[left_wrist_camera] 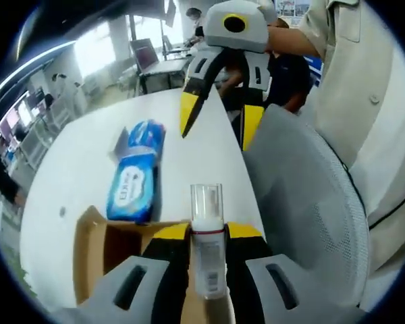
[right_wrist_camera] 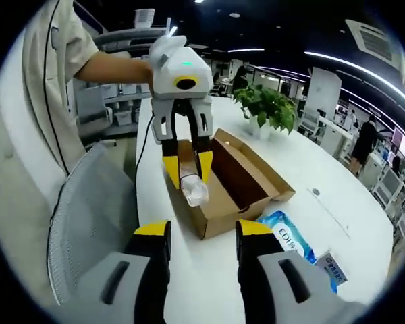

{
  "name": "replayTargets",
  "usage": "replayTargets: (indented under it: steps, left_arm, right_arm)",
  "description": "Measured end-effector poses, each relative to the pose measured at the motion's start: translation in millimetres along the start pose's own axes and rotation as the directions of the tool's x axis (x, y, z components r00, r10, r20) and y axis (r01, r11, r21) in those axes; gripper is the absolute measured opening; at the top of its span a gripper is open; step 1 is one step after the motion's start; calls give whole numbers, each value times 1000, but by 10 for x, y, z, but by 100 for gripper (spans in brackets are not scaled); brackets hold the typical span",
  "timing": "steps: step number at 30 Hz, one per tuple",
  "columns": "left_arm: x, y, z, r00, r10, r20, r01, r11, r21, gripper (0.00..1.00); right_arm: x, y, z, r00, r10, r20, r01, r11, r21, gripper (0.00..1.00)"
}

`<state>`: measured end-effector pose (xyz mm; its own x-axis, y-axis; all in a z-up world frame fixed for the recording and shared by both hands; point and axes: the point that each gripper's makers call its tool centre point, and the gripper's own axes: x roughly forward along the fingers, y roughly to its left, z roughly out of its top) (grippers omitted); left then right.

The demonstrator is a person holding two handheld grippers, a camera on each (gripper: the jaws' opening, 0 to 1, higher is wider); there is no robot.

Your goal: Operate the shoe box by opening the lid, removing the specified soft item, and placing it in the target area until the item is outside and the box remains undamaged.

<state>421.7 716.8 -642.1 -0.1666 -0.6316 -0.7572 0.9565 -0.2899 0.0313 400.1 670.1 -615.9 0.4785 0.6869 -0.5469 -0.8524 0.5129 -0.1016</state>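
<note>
My left gripper (left_wrist_camera: 207,233) is shut on a clear plastic bottle (left_wrist_camera: 207,253) with a white label, which stands up between its yellow tips. In the right gripper view, the left gripper (right_wrist_camera: 187,172) holds that bottle (right_wrist_camera: 193,190) just above the near end of the open cardboard shoe box (right_wrist_camera: 256,179). A corner of the box (left_wrist_camera: 93,246) lies under my left jaws. A blue pack of wipes (left_wrist_camera: 136,172) lies on the white table (left_wrist_camera: 74,175) outside the box, also seen as the pack (right_wrist_camera: 289,239). My right gripper (right_wrist_camera: 202,229) is open and holds nothing; it hangs open as the right gripper (left_wrist_camera: 219,121) over the table.
A grey mesh chair (left_wrist_camera: 310,202) stands against the table edge, with a person in a beige shirt (left_wrist_camera: 364,101) behind it. A potted plant (right_wrist_camera: 266,104) sits beyond the box. Desks and other people are far off in the room.
</note>
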Motion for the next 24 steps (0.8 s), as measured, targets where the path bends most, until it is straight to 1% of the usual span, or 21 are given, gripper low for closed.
replayTargets:
  steps: [4, 12, 16, 19, 21, 24]
  left_arm:
    - [22, -59, 78, 1000, -16, 11, 16, 1000, 15, 17]
    - [71, -159, 196, 998, -48, 32, 47, 998, 39, 17]
    - [98, -187, 233, 997, -61, 40, 59, 997, 50, 17]
    - [118, -214, 273, 996, -75, 52, 71, 995, 63, 17]
    - [122, -214, 308, 994, -81, 69, 77, 995, 64, 17]
    - [141, -228, 315, 993, -90, 77, 85, 994, 71, 17]
  right_arm:
    - [67, 59, 31, 1000, 27, -2, -27, 999, -24, 32]
    - [121, 142, 78, 998, 60, 0, -60, 997, -52, 27]
    - [127, 181, 95, 997, 72, 3, -72, 995, -68, 23]
    - [124, 185, 107, 997, 74, 8, -73, 995, -74, 18]
    - [122, 203, 105, 997, 81, 8, -80, 994, -80, 17]
    - [108, 221, 102, 996, 89, 8, -88, 992, -85, 17]
